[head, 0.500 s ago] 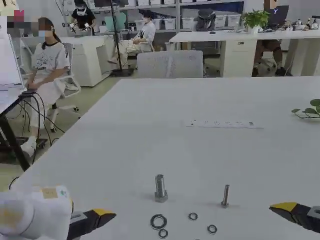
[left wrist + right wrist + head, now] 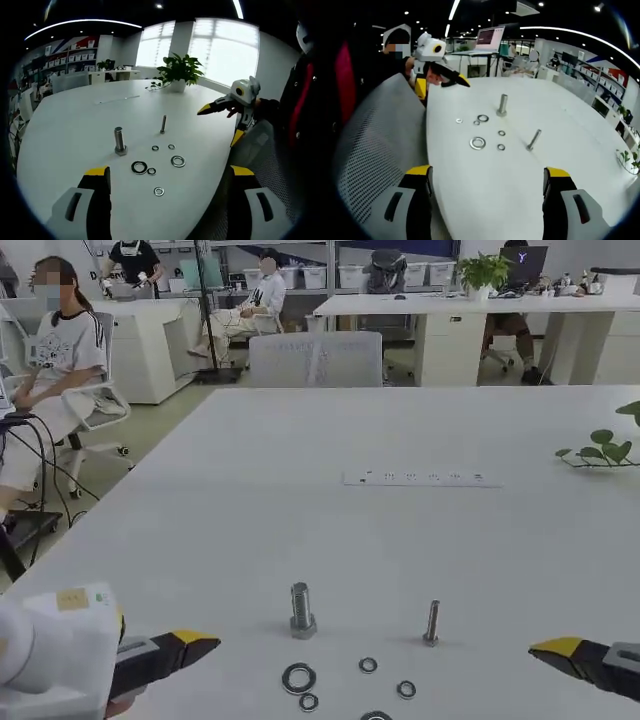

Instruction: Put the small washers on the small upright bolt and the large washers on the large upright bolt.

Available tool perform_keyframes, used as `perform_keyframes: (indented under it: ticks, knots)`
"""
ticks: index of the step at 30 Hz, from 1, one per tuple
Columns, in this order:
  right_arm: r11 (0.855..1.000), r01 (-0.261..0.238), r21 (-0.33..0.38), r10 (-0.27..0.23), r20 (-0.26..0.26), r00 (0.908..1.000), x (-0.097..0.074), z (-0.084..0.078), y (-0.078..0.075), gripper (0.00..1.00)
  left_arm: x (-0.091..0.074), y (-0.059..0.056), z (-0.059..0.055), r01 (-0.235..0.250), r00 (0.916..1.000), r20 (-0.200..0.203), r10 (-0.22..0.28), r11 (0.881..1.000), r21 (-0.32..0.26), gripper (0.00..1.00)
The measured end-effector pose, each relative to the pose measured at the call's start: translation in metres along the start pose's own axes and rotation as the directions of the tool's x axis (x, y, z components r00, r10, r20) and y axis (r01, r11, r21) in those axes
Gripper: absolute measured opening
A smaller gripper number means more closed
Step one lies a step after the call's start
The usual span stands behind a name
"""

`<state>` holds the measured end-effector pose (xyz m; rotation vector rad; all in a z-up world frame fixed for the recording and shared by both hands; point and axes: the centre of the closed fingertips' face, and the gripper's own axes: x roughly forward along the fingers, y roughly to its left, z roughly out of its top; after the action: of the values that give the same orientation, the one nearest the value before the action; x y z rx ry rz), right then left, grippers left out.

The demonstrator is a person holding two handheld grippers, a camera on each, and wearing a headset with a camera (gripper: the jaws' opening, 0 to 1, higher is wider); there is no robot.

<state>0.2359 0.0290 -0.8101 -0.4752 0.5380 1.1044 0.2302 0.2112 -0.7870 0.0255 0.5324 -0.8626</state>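
Washers (image 2: 298, 677) lie loose near the near edge of the white table (image 2: 250, 540), just in front of the upright large bolt (image 2: 302, 611) and, right of it, the upright small bolt (image 2: 431, 623). The left gripper (image 2: 170, 172) and right gripper (image 2: 487, 172) hover at either side, jaws spread wide and empty. A power strip (image 2: 420, 478) lies farther away.

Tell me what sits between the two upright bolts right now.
Nothing: the table between the large bolt and the small bolt is bare in the head view; the washers lie off that line, nearer the table's edge.
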Motion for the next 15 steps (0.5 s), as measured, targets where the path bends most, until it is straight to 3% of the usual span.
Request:
perform_keyframes:
  ticks: [15]
  knots:
    - [1.0, -0.009, -0.019, 0.008, -0.019, 0.9998, 0.0006, -0.0006, 0.0019, 0.91, -0.001, 0.0008, 0.0017, -0.002, 0.9999, 0.013, 0.002, 1.0, -0.011, 0.96]
